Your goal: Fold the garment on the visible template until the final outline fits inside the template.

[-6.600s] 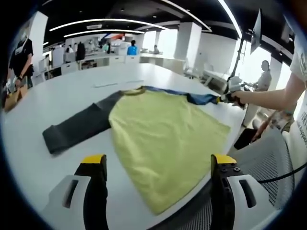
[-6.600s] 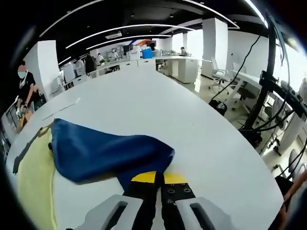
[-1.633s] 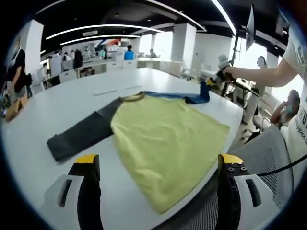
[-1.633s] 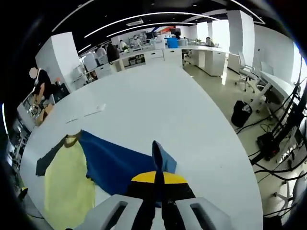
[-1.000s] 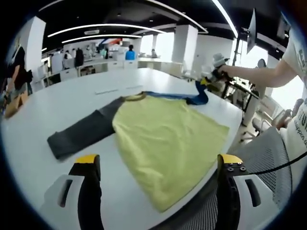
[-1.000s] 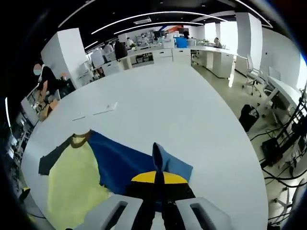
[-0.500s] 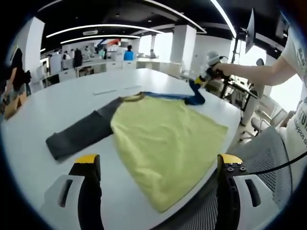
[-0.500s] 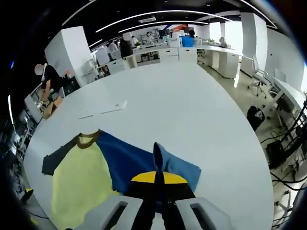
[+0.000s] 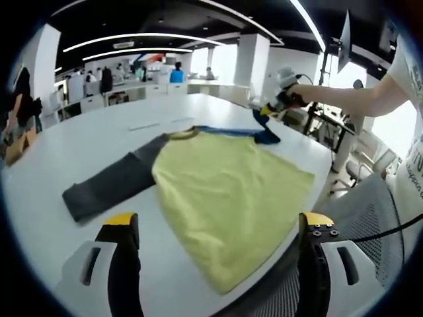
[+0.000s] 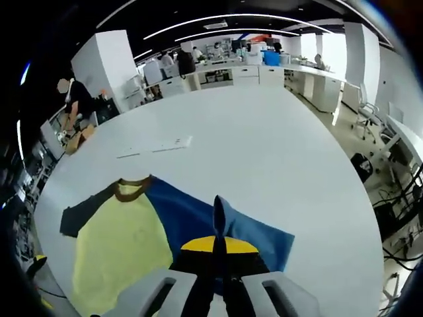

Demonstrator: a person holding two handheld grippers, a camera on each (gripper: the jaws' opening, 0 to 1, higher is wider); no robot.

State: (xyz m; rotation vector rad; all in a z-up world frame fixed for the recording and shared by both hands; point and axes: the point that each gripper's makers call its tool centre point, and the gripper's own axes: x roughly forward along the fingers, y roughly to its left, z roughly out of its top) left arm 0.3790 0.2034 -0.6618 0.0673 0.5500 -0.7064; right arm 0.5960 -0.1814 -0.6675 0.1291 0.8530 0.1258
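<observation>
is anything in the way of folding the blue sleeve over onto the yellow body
Nothing visible. The right gripper holds the blue sleeve raised above the table, and the yellow body lies flat and bare. The left gripper hangs open near the hem, off the fabric.

**Garment spread on the table**

In the left gripper view the garment [image 9: 228,188] lies on the table [image 9: 59,158], one sleeve [image 9: 106,188] toward 9 o'clock, the other sleeve [image 9: 264,132] at 1 o'clock beneath the right gripper [image 9: 266,111].
</observation>
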